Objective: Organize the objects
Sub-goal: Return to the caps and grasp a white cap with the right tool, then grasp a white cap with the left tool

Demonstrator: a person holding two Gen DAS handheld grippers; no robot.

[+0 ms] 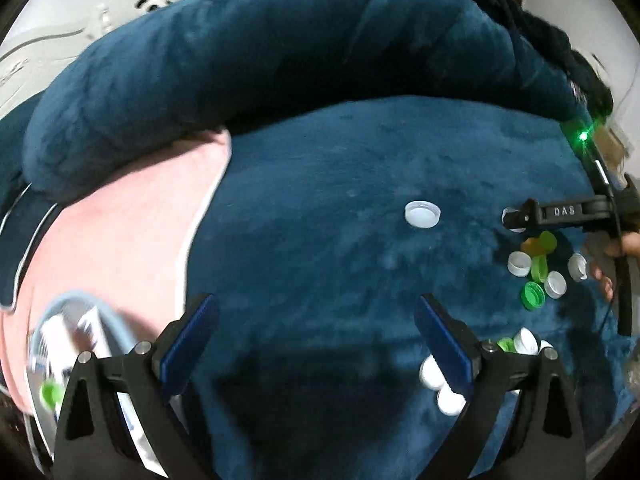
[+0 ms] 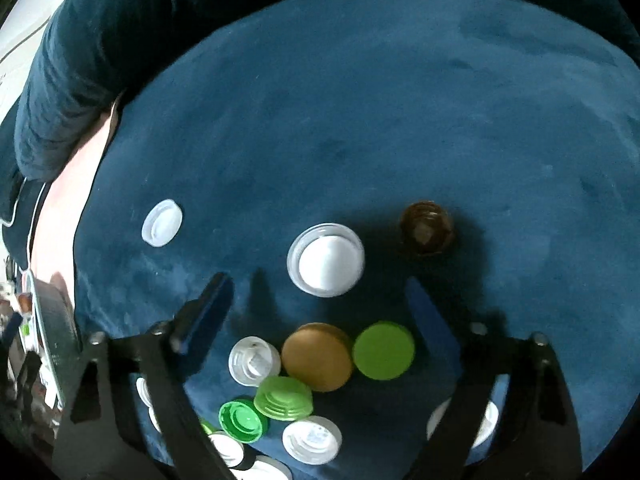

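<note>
I'm seeing bottle caps scattered on a blue plush blanket (image 2: 360,100), bed or sofa, can't tell. Caps are round, no long axis. The large white cap (image 2: 326,259) is lying flat, top face up I think, just beyond my right fingers. The tan cap (image 2: 317,356) and lime cap (image 2: 384,350) are lying closed side up, touching, nearer to me. The small white cap (image 2: 255,361) and dark green cap (image 2: 242,420) are lying hollow side up. A brown ring cap (image 2: 426,227) is sitting far right, open up. A lone white cap (image 2: 162,223) is lying far left.

The right gripper (image 2: 320,308) is pointing steeply down over the pile, fingers spread wide, pinching nothing, touching nothing that I can see. The left gripper (image 1: 316,332) is also tilting down, fingers spread, empty over bare blanket; a few white caps (image 1: 434,372) are lying by its right finger. A hand (image 1: 612,256) is gripping the right tool at the far right edge. A pink cloth (image 1: 120,240) is lying left.
</note>
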